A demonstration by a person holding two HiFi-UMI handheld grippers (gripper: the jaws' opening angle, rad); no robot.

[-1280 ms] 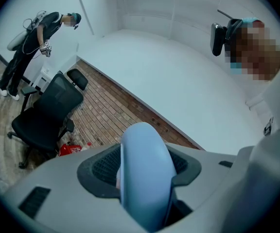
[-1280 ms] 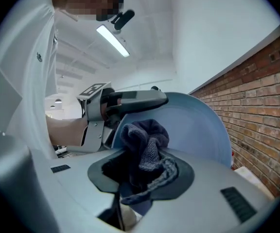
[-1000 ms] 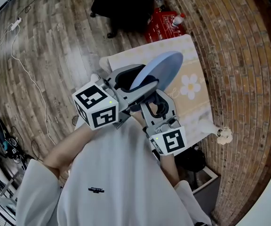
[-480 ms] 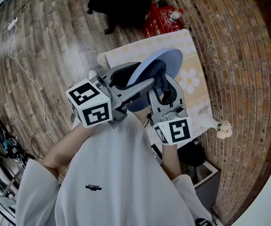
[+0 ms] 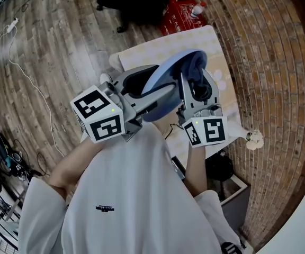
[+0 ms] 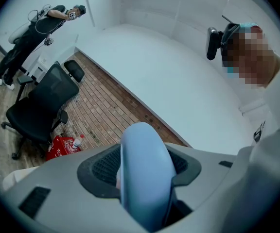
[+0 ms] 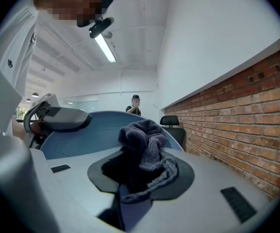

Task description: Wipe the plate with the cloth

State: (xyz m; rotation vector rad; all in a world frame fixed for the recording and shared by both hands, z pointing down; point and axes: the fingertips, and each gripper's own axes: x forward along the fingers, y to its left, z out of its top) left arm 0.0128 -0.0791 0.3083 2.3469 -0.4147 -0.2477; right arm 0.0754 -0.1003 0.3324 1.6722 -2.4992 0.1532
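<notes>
Clamping plate (image 6: 145, 178) rim in left gripper (image 5: 159, 87), cloth (image 7: 147, 140) unseen there, right gripper (image 7: 141, 178) pinching it against plate.

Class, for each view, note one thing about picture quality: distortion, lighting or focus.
Head view: the wide lens bends the courses of the brick wall into arcs, with dark corners. Left gripper view: the plate, close to the lens, looks soft-edged. Right gripper view: the ceiling strip light glares; the cloth is sharp.
</notes>
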